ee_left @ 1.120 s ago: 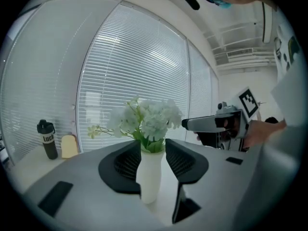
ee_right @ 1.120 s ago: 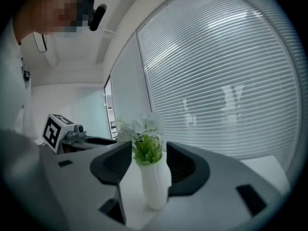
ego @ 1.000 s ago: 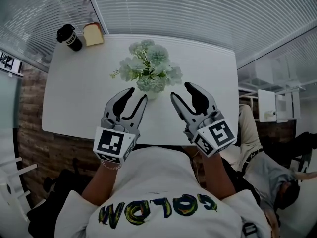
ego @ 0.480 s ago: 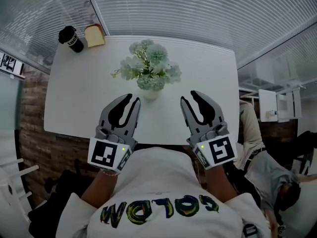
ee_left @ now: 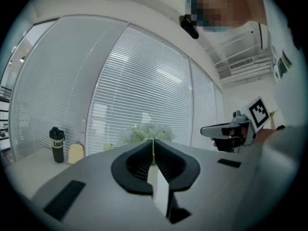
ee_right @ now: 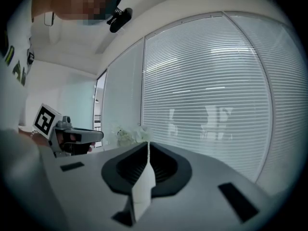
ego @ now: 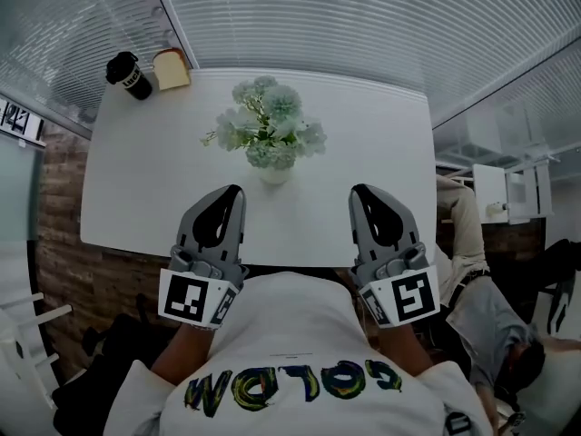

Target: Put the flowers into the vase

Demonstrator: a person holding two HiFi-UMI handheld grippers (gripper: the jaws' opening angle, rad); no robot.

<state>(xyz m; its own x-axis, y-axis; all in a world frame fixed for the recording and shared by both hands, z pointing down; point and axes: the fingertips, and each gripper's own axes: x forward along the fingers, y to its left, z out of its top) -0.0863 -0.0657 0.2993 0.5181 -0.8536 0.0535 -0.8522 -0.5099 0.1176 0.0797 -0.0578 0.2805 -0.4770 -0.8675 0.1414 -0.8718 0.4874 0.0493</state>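
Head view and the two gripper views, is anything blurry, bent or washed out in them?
Head view: evenly lit, flowers fairly sharp, table edges bowed by the lens. Left gripper view: strong fisheye with dark corners, blinds bright, flowers pale and soft. Right gripper view: same fisheye, blinds curved with faint reflections, foreground soft.

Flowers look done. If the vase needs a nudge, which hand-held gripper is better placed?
Left, marginally: the left hand-held gripper sits nearer the vase than the right hand-held gripper. Both just closed, empty.
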